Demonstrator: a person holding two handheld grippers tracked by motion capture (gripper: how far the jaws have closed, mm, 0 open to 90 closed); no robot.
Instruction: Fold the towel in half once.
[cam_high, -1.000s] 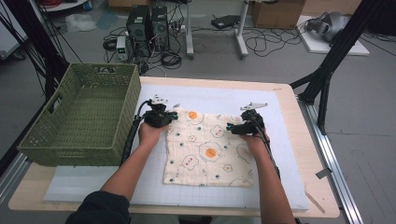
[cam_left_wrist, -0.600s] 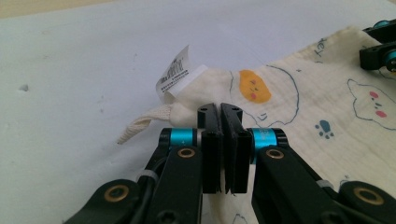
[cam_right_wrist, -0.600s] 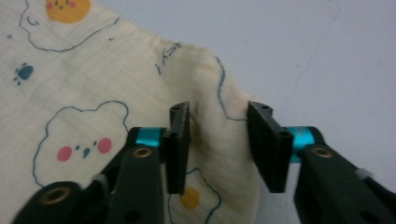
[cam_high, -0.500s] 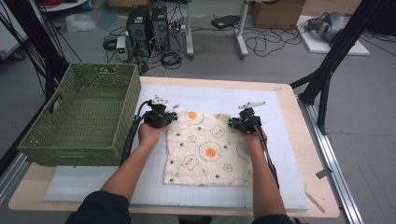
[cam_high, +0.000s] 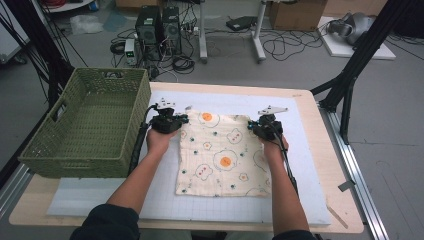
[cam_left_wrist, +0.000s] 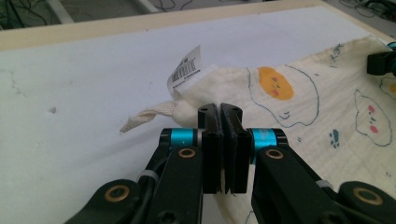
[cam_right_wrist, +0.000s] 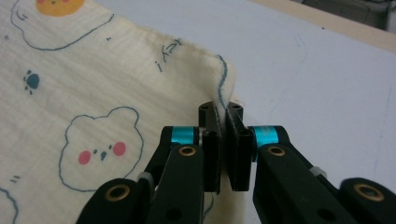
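Note:
A cream cloth printed with fried eggs and bears lies flat on the white mat. My left gripper is shut on the cloth's far left corner, beside its white barcode tag and hanging loop. My right gripper has just been closing and now pinches the far right corner, with the cloth's edge standing up between the jaws. In the left gripper view the right gripper shows at the far edge of the cloth.
A green woven basket stands at the left of the table, close to my left gripper. The white mat covers most of the wooden table. Cables, computers and stands lie on the floor beyond the table's far edge.
My right gripper has slid a little left onto the cloth's far right corner and shut on it. The left gripper has kept still on its corner.

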